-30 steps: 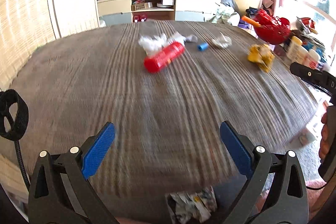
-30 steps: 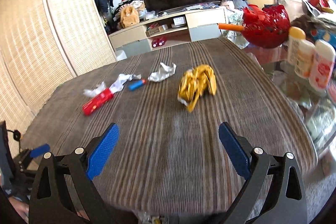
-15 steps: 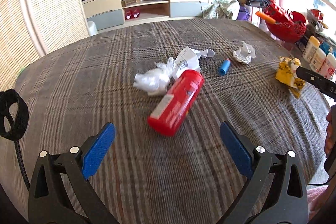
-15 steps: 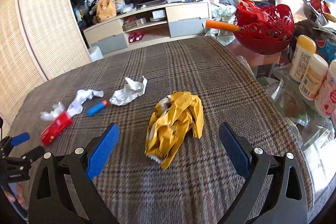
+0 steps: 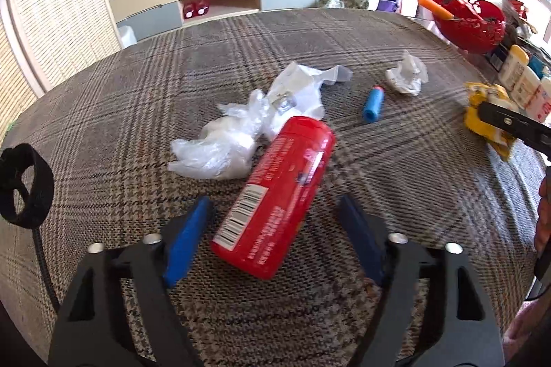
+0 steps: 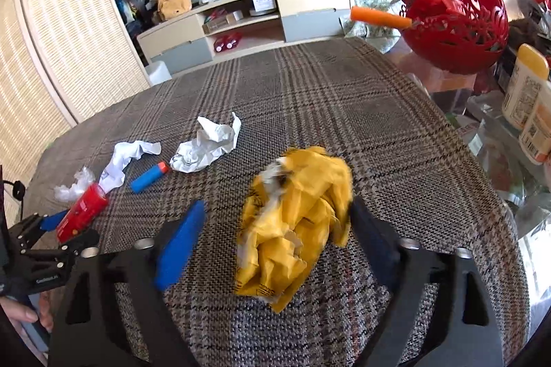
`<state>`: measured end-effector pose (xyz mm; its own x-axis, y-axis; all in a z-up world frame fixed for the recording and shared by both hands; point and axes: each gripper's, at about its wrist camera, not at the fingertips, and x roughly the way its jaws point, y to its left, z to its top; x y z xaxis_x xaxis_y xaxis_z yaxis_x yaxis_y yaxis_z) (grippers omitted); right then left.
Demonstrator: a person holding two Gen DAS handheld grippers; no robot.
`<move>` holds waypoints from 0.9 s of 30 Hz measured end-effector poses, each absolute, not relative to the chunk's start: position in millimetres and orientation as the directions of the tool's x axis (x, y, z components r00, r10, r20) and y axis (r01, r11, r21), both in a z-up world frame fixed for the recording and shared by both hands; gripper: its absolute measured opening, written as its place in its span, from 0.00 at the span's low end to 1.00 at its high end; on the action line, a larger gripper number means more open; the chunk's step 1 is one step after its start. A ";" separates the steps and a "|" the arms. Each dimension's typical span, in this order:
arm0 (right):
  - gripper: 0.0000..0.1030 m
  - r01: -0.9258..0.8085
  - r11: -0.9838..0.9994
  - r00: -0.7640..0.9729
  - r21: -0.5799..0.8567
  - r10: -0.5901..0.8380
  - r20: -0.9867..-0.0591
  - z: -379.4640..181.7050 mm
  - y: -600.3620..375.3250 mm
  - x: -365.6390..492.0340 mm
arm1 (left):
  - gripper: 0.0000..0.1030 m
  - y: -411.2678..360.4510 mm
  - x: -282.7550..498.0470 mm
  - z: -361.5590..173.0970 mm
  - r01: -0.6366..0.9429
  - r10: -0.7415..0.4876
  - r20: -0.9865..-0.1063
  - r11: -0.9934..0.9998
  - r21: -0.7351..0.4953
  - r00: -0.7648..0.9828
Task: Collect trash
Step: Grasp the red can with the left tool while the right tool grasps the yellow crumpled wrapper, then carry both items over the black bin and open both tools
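Both tools have come nearer the trash, jaws just closing: left tool (image 5: 272,238) straddles one red can (image 5: 275,205), right tool (image 6: 272,243) one crumpled yellow wrapper (image 6: 296,219), neither visibly clamped. Farther across the plaid bench (image 6: 344,98): one clear bag (image 5: 220,146), two white paper wads, one blue lighter (image 6: 148,177).

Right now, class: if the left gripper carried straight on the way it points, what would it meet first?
The red can, lying on its side between the left gripper's closing jaws; neither pad looks to touch it yet.
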<state>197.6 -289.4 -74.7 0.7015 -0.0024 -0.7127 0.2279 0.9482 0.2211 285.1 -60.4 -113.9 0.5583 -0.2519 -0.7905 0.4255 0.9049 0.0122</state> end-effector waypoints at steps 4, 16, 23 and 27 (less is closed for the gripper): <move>0.47 0.224 0.945 0.706 0.240 0.013 -0.708 -74.8 -293.5 191.2 | 0.38 -62.4 276.2 -110.9 0.442 -0.269 -0.788 0.897 0.005 0.554; 0.35 0.185 0.942 0.737 0.280 0.055 -0.673 -71.6 -290.6 135.4 | 0.33 -56.7 211.8 -105.3 0.462 -0.298 -0.775 0.887 -0.010 0.557; 0.35 0.126 0.950 0.775 0.285 0.085 -0.626 -52.0 -269.6 85.0 | 0.32 -52.1 157.1 -88.8 0.458 -0.324 -0.744 0.889 -0.027 0.585; 0.35 0.084 0.958 0.798 0.276 0.102 -0.594 -39.6 -253.2 51.9 | 0.33 -43.8 119.8 -77.0 0.437 -0.343 -0.715 0.898 -0.059 0.609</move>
<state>51.9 -253.2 -39.6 0.7978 0.1016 -0.5942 0.0836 0.9576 0.2758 119.8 -43.8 -77.0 0.6090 -0.3433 -0.7150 0.4366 0.8977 -0.0592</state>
